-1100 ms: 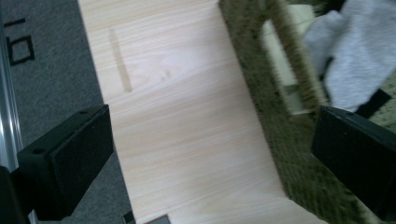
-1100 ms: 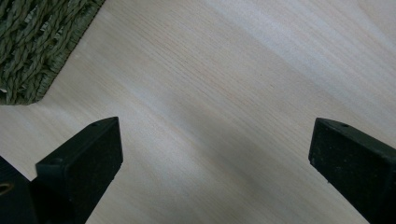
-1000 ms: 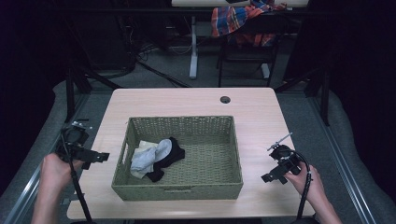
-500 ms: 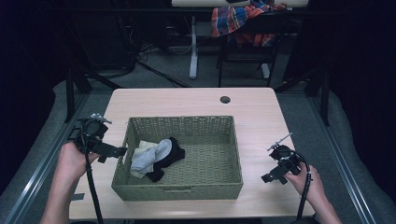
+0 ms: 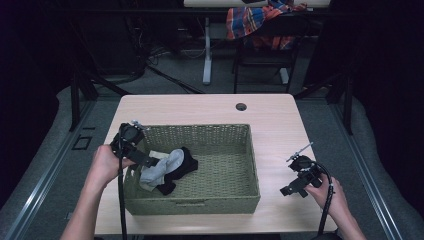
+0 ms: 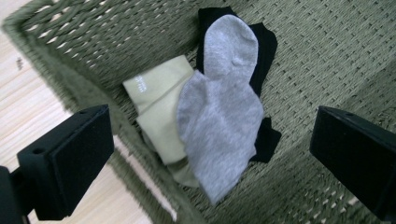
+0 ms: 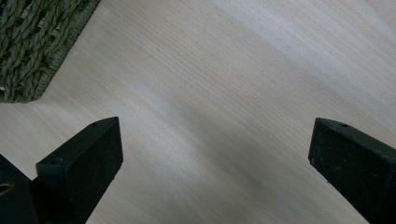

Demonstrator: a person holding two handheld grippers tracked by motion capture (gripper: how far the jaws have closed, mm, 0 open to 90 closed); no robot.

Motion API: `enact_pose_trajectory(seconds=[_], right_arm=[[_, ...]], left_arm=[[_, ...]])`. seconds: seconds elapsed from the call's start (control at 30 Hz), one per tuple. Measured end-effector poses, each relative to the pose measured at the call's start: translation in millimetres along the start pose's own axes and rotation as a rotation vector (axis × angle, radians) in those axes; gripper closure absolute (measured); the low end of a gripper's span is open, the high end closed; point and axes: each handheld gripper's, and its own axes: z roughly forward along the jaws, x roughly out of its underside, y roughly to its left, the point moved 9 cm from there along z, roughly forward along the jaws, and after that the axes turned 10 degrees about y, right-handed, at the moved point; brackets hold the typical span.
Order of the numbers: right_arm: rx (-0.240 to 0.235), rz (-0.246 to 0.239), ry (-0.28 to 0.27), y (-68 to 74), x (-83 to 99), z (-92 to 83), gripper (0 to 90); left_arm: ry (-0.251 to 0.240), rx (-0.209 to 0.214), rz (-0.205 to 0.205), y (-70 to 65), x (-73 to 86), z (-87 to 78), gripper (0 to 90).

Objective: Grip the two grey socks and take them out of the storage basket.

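A green woven basket (image 5: 235, 197) stands in the middle of the wooden table (image 5: 200, 107). In its left part lie a grey sock (image 5: 161, 167) (image 6: 219, 116), a black sock (image 5: 184, 164) (image 6: 266, 44) and a pale yellow-green sock (image 6: 161, 105), piled together. My left gripper (image 5: 142, 159) (image 6: 210, 154) hangs over the basket's left rim, open, its jaws wide on either side of the sock pile and above it. My right gripper (image 5: 294, 189) (image 7: 215, 163) is low over bare table to the right of the basket, open, with nothing between its jaws.
A small dark round hole (image 5: 241, 106) sits near the table's far edge. The basket's corner (image 7: 32, 51) is close to my right gripper's left. A chair with plaid cloth (image 5: 260, 22) and a desk leg (image 5: 206, 55) stand behind the table.
My left gripper has moved from the table's left edge forward and right, over the basket's left rim, above the socks. The right gripper has stayed in place.
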Motion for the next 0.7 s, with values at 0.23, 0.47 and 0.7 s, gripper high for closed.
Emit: enact_pose_trajectory(seconds=[0.23, 0.47, 0.7], right_arm=[[-0.001, -0.007, 0.007, 0.1, 0.5, -0.1, 2.9], [0.006, -0.014, 0.003, 0.0, 0.2, -0.5, 3.0], [-0.003, -0.009, -0.001, 1.2, -0.4, -0.3, 3.0]], left_arm=[[0.022, -0.017, 0.036, -9.6, -8.4, 19.0, 0.2], [0.128, -0.025, 0.028, -13.0, 1.7, 46.2, 15.1], [0.186, 0.021, 0.020, -10.5, 1.8, 58.4, 16.8]])
